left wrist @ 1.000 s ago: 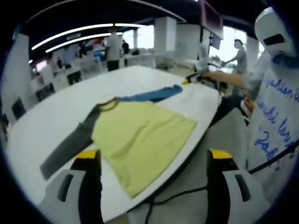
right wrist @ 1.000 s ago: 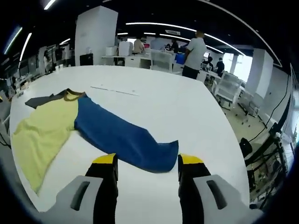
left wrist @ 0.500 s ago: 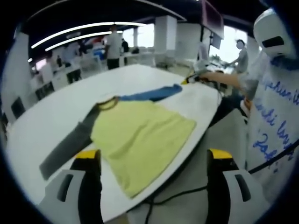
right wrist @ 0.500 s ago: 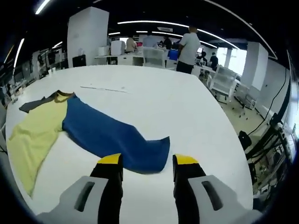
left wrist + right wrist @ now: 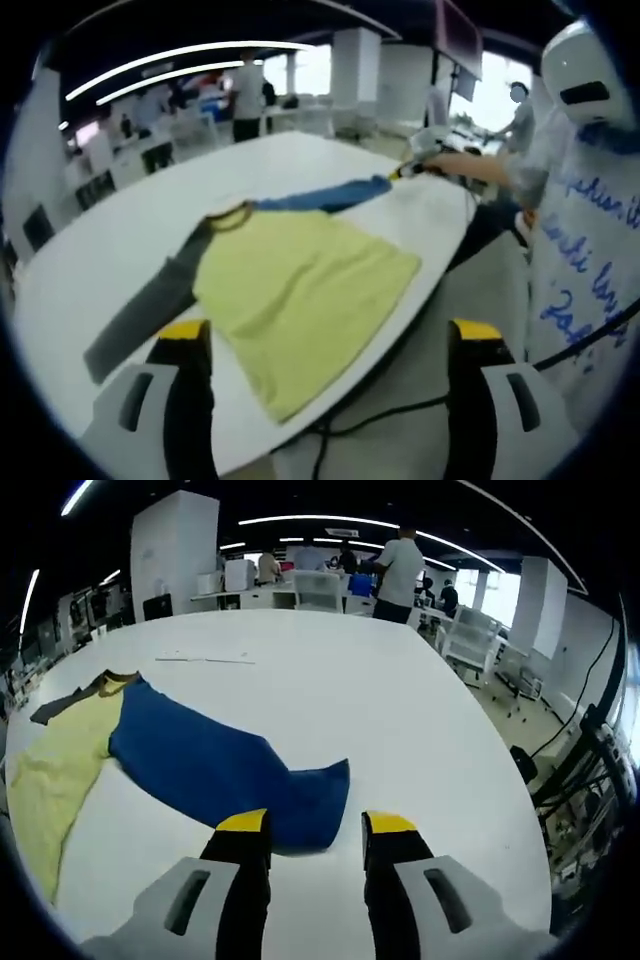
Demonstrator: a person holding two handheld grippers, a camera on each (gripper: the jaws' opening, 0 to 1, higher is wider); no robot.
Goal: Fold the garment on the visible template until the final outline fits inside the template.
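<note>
A long-sleeved garment lies flat on the white table (image 5: 110,240). In the left gripper view its yellow body (image 5: 300,285) is nearest, with a grey sleeve (image 5: 145,315) to the left and a blue sleeve (image 5: 320,197) at the far side. My left gripper (image 5: 328,338) hangs open and wide over the table's near edge, holding nothing. In the right gripper view the blue sleeve (image 5: 215,770) runs toward me, its cuff end lying between the jaws of my right gripper (image 5: 315,825), which stands open. The right gripper (image 5: 415,168) also shows by the sleeve's end in the left gripper view.
A person in a white printed shirt (image 5: 590,250) stands at the table's right edge. A faint line mark (image 5: 200,660) lies on the table beyond the garment. People, desks and white chairs (image 5: 470,635) fill the room behind. A cable (image 5: 380,415) hangs below the table edge.
The right gripper has moved in over the blue sleeve's cuff and its jaws have drawn closer together. The left gripper has barely shifted. The garment lies as before.
</note>
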